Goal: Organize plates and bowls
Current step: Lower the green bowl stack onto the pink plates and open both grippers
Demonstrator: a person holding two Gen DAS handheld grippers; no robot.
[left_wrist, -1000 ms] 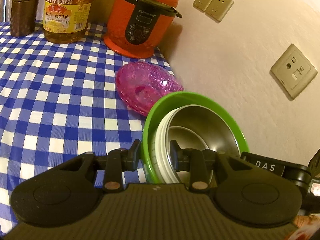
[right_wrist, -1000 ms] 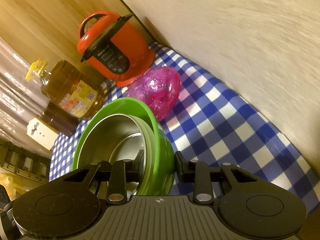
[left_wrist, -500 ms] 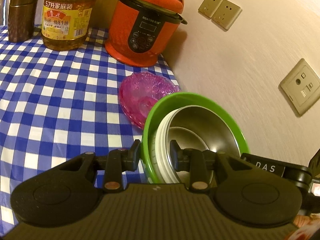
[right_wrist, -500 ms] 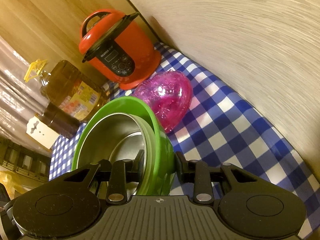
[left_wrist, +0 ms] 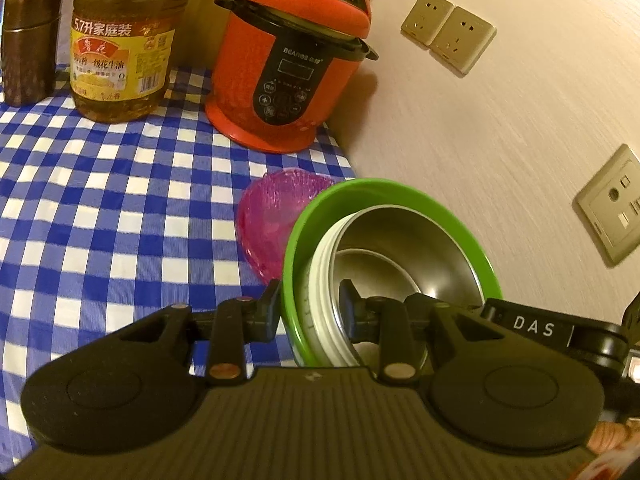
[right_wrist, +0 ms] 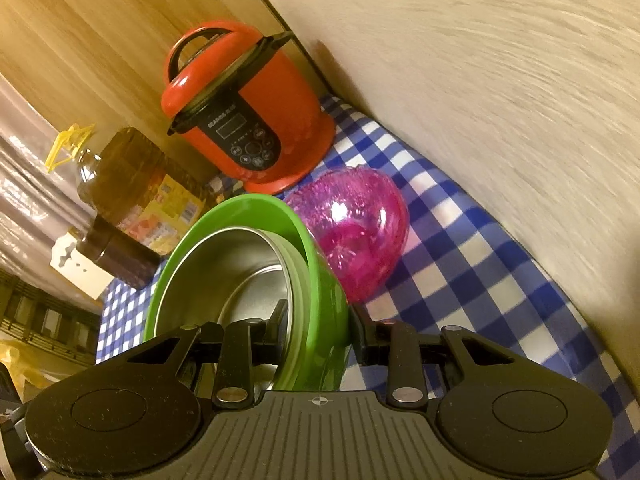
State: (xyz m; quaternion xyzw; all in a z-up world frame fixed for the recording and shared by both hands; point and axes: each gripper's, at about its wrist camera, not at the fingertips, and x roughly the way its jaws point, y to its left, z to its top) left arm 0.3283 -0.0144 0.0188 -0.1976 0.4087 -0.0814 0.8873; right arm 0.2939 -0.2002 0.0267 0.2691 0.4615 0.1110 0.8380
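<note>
You have the steel bowl (left_wrist: 404, 248) nested inside the green plastic bowl (left_wrist: 360, 192), with what may be a white one between. The pink glass dish (left_wrist: 276, 208) lies just beyond on the blue checked tablecloth (left_wrist: 100, 220); farther back stands the red pressure cooker (left_wrist: 288, 68).

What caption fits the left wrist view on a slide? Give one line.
Left tongs clamp the rim of the green bowl nesting steel bowls, near a pink glass dish.

**Nested bowls travel toward the cooker**

Carried by both grippers, the green bowl (left_wrist: 390, 192) draws closer to the red pressure cooker (left_wrist: 290, 60) and now overlaps more of the pink glass dish (left_wrist: 272, 212). The oil bottle (left_wrist: 120, 48) looms larger in the left wrist view.
</note>
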